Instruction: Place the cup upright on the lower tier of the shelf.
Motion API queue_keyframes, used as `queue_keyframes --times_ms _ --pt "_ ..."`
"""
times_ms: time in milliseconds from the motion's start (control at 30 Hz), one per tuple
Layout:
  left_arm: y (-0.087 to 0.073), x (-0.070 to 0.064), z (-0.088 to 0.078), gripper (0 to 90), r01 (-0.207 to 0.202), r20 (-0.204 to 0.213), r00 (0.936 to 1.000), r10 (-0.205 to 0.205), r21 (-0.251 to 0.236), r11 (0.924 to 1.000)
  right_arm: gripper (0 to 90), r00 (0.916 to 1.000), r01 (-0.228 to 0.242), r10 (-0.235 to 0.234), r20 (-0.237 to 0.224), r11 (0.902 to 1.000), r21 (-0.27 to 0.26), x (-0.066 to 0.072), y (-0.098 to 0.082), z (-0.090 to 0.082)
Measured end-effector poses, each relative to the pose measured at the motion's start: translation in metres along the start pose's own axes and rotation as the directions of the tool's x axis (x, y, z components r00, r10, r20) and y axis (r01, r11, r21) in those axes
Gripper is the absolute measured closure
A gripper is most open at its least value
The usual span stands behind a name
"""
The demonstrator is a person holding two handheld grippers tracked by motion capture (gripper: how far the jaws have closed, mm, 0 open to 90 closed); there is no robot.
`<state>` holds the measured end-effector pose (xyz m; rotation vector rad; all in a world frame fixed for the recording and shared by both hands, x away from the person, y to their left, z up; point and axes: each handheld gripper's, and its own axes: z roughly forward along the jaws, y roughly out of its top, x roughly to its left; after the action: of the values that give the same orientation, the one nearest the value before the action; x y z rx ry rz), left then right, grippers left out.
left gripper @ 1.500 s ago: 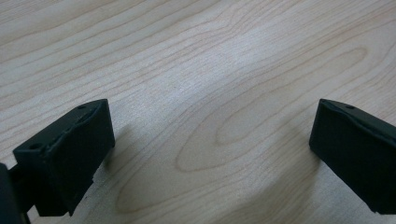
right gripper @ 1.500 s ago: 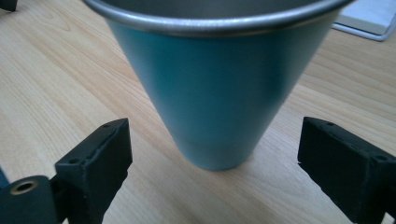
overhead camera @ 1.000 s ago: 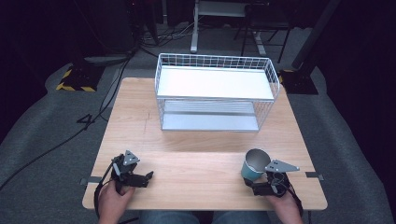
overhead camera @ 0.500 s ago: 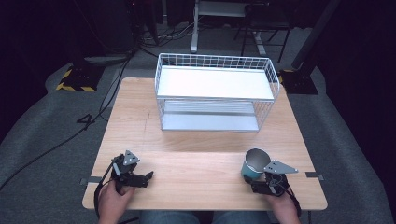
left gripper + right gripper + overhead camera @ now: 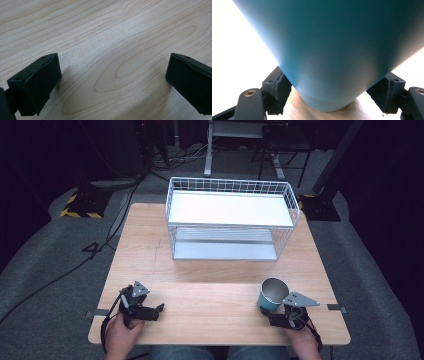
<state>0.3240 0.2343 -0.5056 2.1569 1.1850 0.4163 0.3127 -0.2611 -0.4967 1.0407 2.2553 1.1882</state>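
A teal cup [image 5: 272, 295] stands upright on the wooden table [image 5: 215, 285] near its front right corner. My right gripper [image 5: 269, 312] reaches it from the front, and its jaws have just been closing with the cup between them. In the right gripper view the cup [image 5: 332, 50] looms close and both pads press against its lower wall, so my right gripper [image 5: 332, 87] is shut on it. At the front left, my left gripper [image 5: 158, 311] rests low over bare wood. In its own view my left gripper [image 5: 112, 82] stands wide open with nothing between the jaws.
A white wire rack [image 5: 230, 217] with two shelves stands at the back middle of the table. Bare wood lies between the rack and both hands. Dark floor with cables and a striped block [image 5: 80, 205] surrounds the table.
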Motion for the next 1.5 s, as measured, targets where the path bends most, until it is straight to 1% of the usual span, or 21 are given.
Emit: queue_keyframes --times_ms 100,333,700,733,833,933,1033,1267,1500 --pt "0.0 0.0 0.0 0.6 0.0 0.0 1.0 0.0 0.0 1.0 26.1 1.0 0.003 -0.003 -0.003 0.9998 -0.018 0.001 0.006 -0.001" --pt "0.0 0.0 0.0 0.6 0.0 0.0 1.0 0.0 0.0 1.0 26.2 0.9999 0.002 -0.003 -0.012 0.9994 -0.033 0.001 0.016 0.001" --pt "0.0 0.0 0.0 0.6 -0.002 -0.002 1.0 0.002 -0.001 1.0 26.2 0.9996 0.012 -0.013 -0.027 0.9987 -0.05 0.0 0.043 0.009" --pt "0.0 0.0 0.0 0.6 -0.002 -0.002 1.0 0.002 -0.002 1.0 26.2 0.9994 0.012 -0.014 -0.031 0.9986 -0.052 -0.002 0.049 0.012" --pt "-0.001 0.0 0.0 0.6 0.0 0.0 1.0 0.0 -0.005 1.0 26.2 0.9994 0.014 -0.015 -0.032 0.9986 -0.051 -0.003 0.053 0.014" --pt "-0.001 0.0 0.0 0.6 -0.001 0.0 1.0 0.001 -0.004 1.0 26.2 0.9994 0.007 -0.008 -0.033 0.9987 -0.05 -0.006 0.061 0.019" --pt "-0.001 0.0 0.0 0.6 -0.001 0.0 1.0 0.001 -0.005 1.0 26.2 0.9995 0.009 -0.01 -0.031 0.9987 -0.05 -0.009 0.07 0.024" --pt "-0.001 0.0 0.0 0.6 0.001 -0.002 1.0 -0.001 -0.005 1.0 26.2 0.9995 0.027 -0.028 -0.017 0.9987 -0.044 -0.015 0.092 0.04" --pt "-0.001 0.0 0.0 0.5 0.002 -0.002 1.0 -0.002 -0.006 1.0 26.2 0.9991 0.041 -0.041 -0.005 0.9982 -0.044 -0.016 0.113 0.058"
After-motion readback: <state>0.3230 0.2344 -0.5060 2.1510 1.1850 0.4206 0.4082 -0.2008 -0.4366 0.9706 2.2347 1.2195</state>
